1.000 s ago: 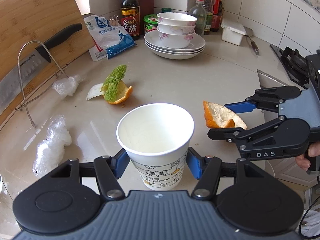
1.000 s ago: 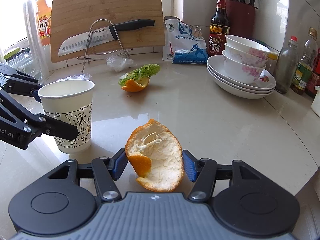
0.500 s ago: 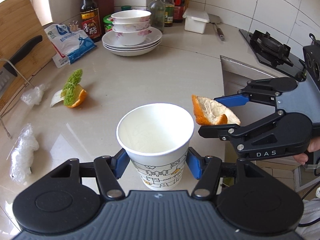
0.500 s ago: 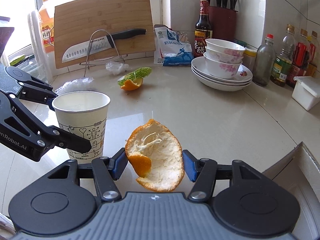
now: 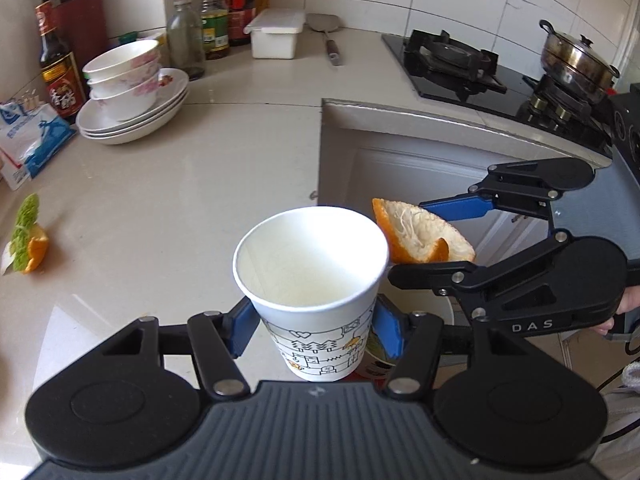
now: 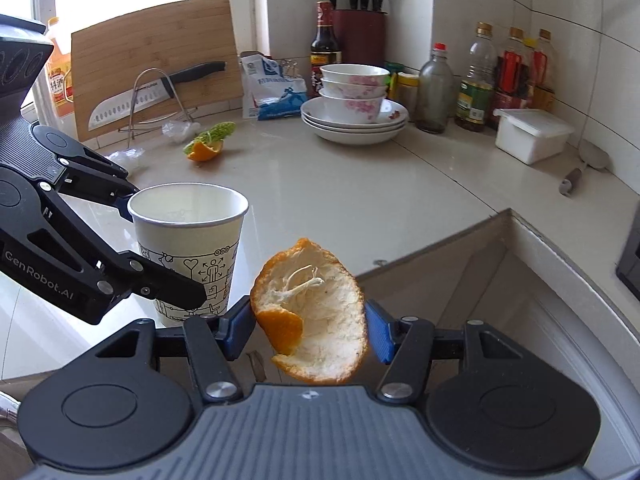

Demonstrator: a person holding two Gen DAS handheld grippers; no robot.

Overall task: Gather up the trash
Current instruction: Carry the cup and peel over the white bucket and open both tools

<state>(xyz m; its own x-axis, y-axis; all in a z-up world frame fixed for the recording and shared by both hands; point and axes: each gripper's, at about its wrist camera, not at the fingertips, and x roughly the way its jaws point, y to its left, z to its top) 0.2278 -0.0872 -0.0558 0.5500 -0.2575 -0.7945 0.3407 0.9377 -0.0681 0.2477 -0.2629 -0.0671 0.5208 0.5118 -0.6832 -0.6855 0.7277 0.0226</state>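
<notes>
We had the left gripper clamped on the paper cup, pads on the lower wall, cup upright and mouth open. Gripping low left the rim clear, which probably suited dropping scraps in. The right gripper was closed on the orange peel, pinched edge to edge, white side facing the camera.

Both loads were off the counter, hanging at its near right edge where it drops to the cabinet front. In the left view the peel sat just right of the cup rim, near it but not over the mouth. A pale round rim showed below the cup and the right gripper; likely a bin, but we couldn't tell, too much of it was hidden.

Our read: trash in each hand, heading off the counter to dump. Whether the peel was meant for the cup or straight for whatever sits below, the pictures didn't settle.

Still on the counter, far left: a second peel with a green leaf on it, plus crumpled plastic wrap by the knife rack. So collection looked partly done. The stacked bowls and bottles at the back weren't trash.
</notes>
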